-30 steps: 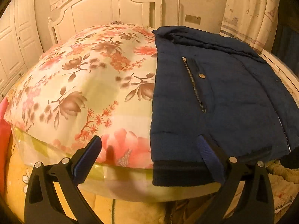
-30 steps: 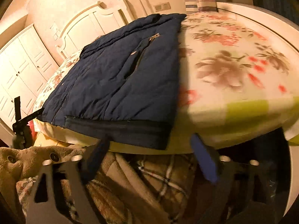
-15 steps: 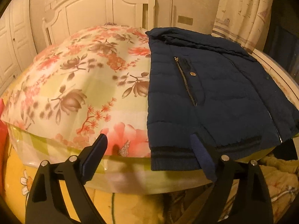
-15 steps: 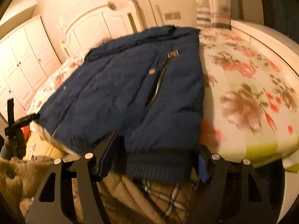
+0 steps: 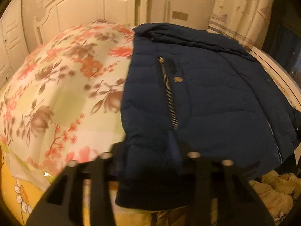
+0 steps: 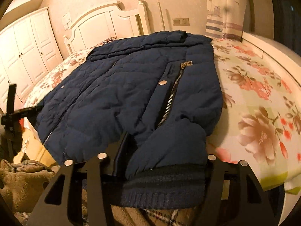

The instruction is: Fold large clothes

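Note:
A navy puffer jacket (image 5: 207, 94) lies flat on the flowered bed cover (image 5: 56, 94), its ribbed hem hanging over the near edge. My left gripper (image 5: 146, 150) is at the hem's left corner, its jaws closing, with the fabric pinched between the pads. In the right wrist view the same jacket (image 6: 122, 94) shows its zip pocket and snap. My right gripper (image 6: 165, 154) straddles the hem's right corner, jaws closing, and the padding bulges up between the fingers. The left gripper (image 6: 11, 113) shows at the far left there.
A white headboard (image 5: 84, 9) and a curtain (image 5: 244, 9) stand behind the bed, and a white wardrobe (image 6: 24, 52) to the left. Below the bed's near edge lie a brown fleece (image 6: 18, 184), a plaid blanket (image 6: 165, 216) and yellow daisy bedding (image 5: 15, 188).
Both grippers have moved forward over the hem and their jaws have narrowed from wide open. The jacket's corners now sit bunched between the fingers.

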